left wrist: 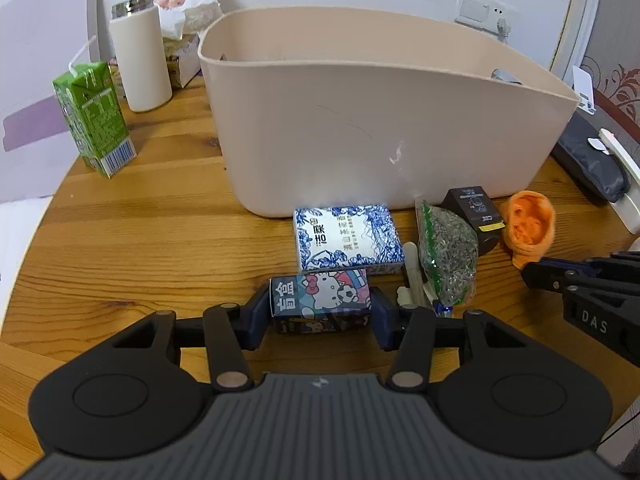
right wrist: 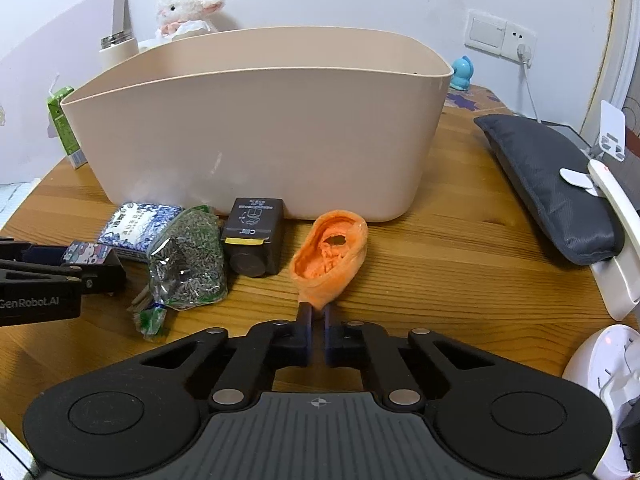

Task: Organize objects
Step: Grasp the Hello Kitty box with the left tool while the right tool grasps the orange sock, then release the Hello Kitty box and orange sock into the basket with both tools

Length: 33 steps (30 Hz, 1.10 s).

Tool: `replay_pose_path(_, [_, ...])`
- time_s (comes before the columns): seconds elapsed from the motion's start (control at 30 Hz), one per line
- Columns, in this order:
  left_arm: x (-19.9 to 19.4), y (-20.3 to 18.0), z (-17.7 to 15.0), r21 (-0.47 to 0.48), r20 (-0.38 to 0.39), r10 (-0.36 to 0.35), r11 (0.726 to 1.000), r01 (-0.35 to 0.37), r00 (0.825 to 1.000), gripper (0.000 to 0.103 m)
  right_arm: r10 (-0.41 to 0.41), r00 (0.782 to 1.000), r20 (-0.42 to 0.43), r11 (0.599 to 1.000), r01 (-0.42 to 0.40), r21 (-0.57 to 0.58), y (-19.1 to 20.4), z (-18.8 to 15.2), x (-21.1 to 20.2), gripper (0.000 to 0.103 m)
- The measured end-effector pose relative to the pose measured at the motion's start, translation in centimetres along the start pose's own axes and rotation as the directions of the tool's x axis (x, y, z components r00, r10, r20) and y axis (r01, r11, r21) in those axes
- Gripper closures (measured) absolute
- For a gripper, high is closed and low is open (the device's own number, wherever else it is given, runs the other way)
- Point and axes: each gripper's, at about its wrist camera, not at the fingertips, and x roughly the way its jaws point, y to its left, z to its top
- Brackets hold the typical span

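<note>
The left gripper has its fingers pressed against both sides of the Hello Kitty box, gripping it just above the wooden table. Straight ahead of them lies the blue-and-white box, then the beige bin. The right gripper is nearly closed, pinching the orange sock's near end; the black box and the green-flecked bag lie left of those fingers.
</note>
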Motion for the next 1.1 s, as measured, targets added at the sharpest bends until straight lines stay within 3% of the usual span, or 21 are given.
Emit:
replay_pose_path(0.47, [-4.4, 0.2, 2.0, 0.015, 0.105, -0.033, 0.999, 0.032, 0.994, 0.05, -0.002, 0.99, 0.14, 1.0, -0.001, 0.024, -1.0, 1.9, -4.5, 0.101])
replay_pose_path(0.63, [-5.2, 0.2, 2.5, 0.018, 0.127, -0.038, 0.999, 0.036, 0.991, 0.05, 0.006, 0.99, 0.142, 0.999, -0.011, 0.034, -1.4, 2.2, -4.4, 0.101])
replay_pose_path(0.73, [-5.0, 0.2, 2.4, 0.016, 0.122, -0.034, 0.999, 0.033, 0.992, 0.05, 0.018, 0.993, 0.113, 0.998, -0.025, 0.06, -1.7, 2.0, -3.2, 0.09])
replay_pose_path(0.77, [-4.9, 0.1, 2.4, 0.016, 0.117, -0.032, 0.999, 0.03, 0.993, 0.05, 0.013, 0.995, 0.1, 0.998, -0.019, 0.064, -1.8, 1.9, -2.7, 0.071])
replay_pose_path(0.83, [-4.6, 0.3, 2.3, 0.012, 0.106, -0.027, 1.0, 0.025, 0.994, 0.05, 0.011, 0.997, 0.082, 0.998, -0.017, 0.065, -1.7, 1.8, -1.7, 0.056])
replay_pose_path(0.87, [-4.5, 0.4, 2.2, 0.01, 0.102, -0.025, 1.0, 0.024, 0.994, 0.05, 0.007, 0.997, 0.075, 0.998, -0.012, 0.063, -1.7, 1.6, -1.2, 0.054])
replay_pose_path(1.0, [-4.3, 0.6, 2.1, 0.01, 0.093, -0.022, 1.0, 0.021, 0.995, 0.05, -0.013, 0.999, 0.032, 0.998, 0.011, 0.058, -1.6, 1.5, 0.7, 0.058])
replay_pose_path(1.03, [-4.3, 0.6, 2.1, 0.01, 0.093, -0.022, 1.0, 0.021, 0.995, 0.05, -0.011, 1.0, 0.023, 0.998, 0.01, 0.06, -1.6, 1.4, 1.0, 0.078])
replay_pose_path(1.07, [-4.3, 0.6, 2.1, 0.01, 0.093, -0.023, 1.0, 0.022, 0.995, 0.05, -0.008, 1.0, 0.01, 0.998, 0.008, 0.064, -1.7, 1.3, 1.4, 0.091])
replay_pose_path(1.1, [-4.3, 0.6, 2.1, 0.012, 0.093, -0.026, 1.0, 0.025, 0.995, 0.05, -0.006, 1.0, 0.008, 0.998, 0.006, 0.07, -1.7, 1.2, 1.5, 0.093])
